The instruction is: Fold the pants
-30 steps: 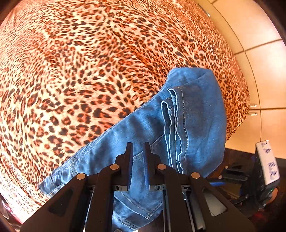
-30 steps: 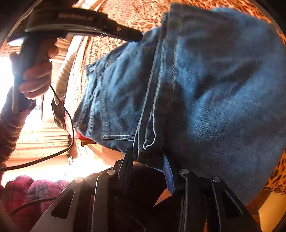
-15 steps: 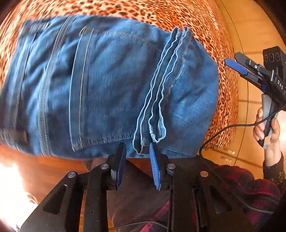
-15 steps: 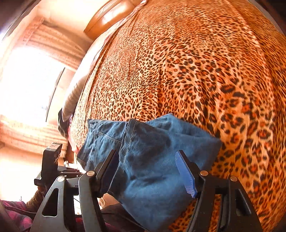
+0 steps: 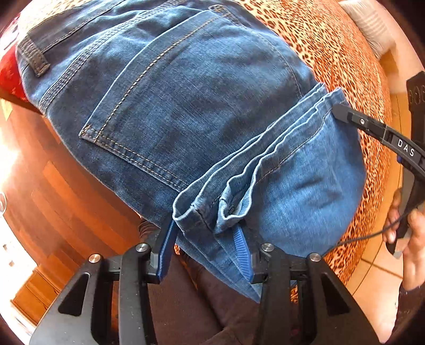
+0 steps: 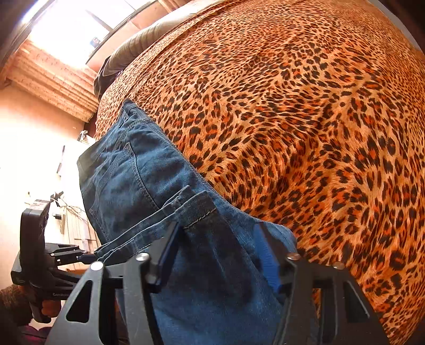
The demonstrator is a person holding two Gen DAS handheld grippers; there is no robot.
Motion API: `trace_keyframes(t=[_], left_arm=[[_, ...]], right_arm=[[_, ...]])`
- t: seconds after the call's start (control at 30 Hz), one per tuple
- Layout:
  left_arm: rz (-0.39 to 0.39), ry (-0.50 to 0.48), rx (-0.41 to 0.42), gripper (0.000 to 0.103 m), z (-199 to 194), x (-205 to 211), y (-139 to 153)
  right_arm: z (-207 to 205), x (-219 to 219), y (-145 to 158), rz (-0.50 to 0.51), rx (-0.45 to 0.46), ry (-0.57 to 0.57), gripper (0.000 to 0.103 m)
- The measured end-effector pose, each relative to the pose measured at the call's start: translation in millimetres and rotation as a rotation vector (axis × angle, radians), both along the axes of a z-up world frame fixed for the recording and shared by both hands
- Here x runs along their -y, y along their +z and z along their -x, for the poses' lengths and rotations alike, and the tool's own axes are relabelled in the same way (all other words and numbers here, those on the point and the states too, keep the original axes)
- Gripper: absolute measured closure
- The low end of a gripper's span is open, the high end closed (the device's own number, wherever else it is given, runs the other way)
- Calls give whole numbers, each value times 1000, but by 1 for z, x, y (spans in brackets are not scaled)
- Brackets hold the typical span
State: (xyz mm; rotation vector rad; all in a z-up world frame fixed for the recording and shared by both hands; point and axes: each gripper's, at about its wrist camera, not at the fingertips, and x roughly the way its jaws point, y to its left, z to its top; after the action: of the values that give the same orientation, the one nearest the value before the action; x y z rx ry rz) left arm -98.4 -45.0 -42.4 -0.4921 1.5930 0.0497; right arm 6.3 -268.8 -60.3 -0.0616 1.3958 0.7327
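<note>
Blue jeans [image 5: 202, 87] lie folded on a leopard-print bedspread [image 5: 332, 39], back pocket up, near the bed's edge. The stacked leg hems [image 5: 276, 148] cross the seat. My left gripper [image 5: 204, 238] points down at the near end of the hems. The denim edge sits between its blue pads [image 5: 243, 252], which stand a little apart from it. My right gripper [image 6: 217, 252] is at the far end of the same fold [image 6: 220, 265]. Its jaws are closing, with thick denim filling the gap. Its fingertips [image 5: 338, 111] show beside the hems in the left wrist view.
Wooden floor [image 5: 53, 185] lies below the bed's near edge, tiles [image 5: 377, 268] to the right. A red cloth [image 5: 10, 77] sticks out under the waistband. A grey pillow [image 5: 372, 24] lies far right. A person's dark trousers [image 5: 202, 305] are under my left gripper. A bright window [image 6: 69, 31] is behind.
My left gripper has come in on the hem end, and denim now lies between its pads. The right jaws went from wide apart to narrow around the fold, and the right gripper reached the hems' far end.
</note>
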Motion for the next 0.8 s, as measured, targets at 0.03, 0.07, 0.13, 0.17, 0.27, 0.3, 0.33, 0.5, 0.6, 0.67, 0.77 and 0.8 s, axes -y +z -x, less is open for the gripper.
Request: trace_keyframes(t=[0.03, 0.07, 0.13, 0.17, 0.27, 0.3, 0.33, 0.5, 0.6, 0.67, 0.77, 0.8], left_arm=[[38, 42, 9, 92, 6, 1, 4], [68, 81, 22, 92, 12, 0, 9], [47, 150, 39, 92, 26, -4, 11], [40, 171, 19, 92, 31, -6, 4], [85, 257, -49, 92, 43, -9, -15], [84, 268, -56, 92, 46, -12, -12], [62, 265, -54, 92, 50, -14, -4], [135, 225, 29, 92, 72, -16, 38], [181, 140, 48, 90, 61, 15, 42], [180, 51, 20, 88, 46, 44, 26], [131, -28, -111, 88, 40, 74, -14], [130, -19, -99, 88, 40, 74, -14]], right_arm=[[1, -8, 2, 13, -5, 30, 97], [5, -15, 10, -10, -5, 50, 98], [21, -33, 35, -89, 31, 158, 98], [28, -42, 37, -82, 53, 206, 98], [24, -56, -4, 75, 47, 237, 91], [20, -53, -13, 94, 30, 227, 85], [16, -49, -12, 81, 23, 206, 80], [7, 6, 34, -43, 27, 98, 56], [21, 34, 43, -11, 36, 114, 56], [33, 41, 37, 24, 59, 139, 62], [45, 47, 1, 201, 102, 147, 77], [43, 54, -11, 226, 75, 129, 77]])
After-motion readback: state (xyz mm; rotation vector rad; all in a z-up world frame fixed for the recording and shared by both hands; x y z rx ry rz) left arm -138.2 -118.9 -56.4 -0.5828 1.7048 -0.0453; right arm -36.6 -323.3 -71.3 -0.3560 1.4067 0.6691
